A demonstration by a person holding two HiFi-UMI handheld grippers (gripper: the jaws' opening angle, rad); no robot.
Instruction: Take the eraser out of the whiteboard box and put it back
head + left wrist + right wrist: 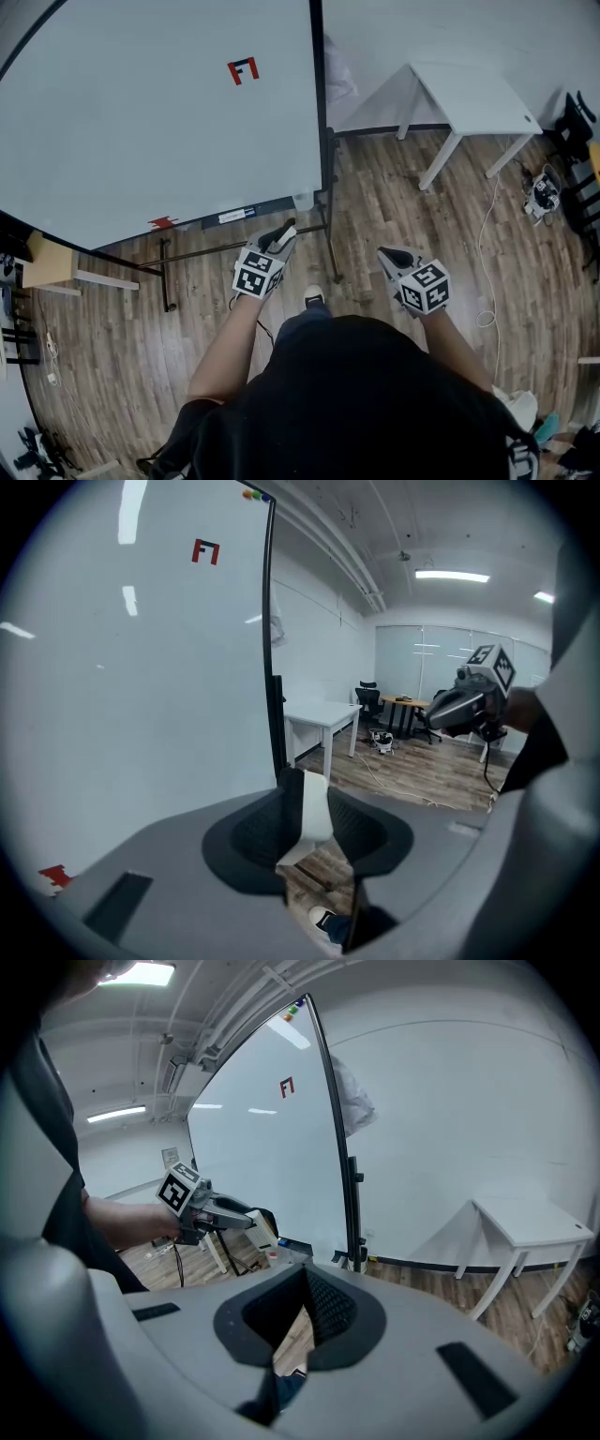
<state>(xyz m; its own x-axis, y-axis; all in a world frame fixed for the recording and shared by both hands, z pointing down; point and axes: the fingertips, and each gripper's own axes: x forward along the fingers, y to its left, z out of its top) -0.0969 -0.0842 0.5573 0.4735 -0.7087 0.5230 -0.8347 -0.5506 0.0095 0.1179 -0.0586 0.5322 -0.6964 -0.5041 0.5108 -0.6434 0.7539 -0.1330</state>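
The left gripper (pixel 281 236) pinches the white eraser (pixel 313 810). The right gripper (pixel 392 256) is closed tight on nothing. The whiteboard (pixel 141 122) stands at eleven o'clock.

A person (pixel 356 403) stood before a whiteboard (pixel 141 122) on a wooden floor (pixel 394 206), the left tool (pixel 278 239) gripping a white eraser (pixel 287 231) near the board's tray (pixel 234 216), the right tool (pixel 392 257) alongside.

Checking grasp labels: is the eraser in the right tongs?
No, the right tongs are empty; the white eraser is clamped in the left tongs.
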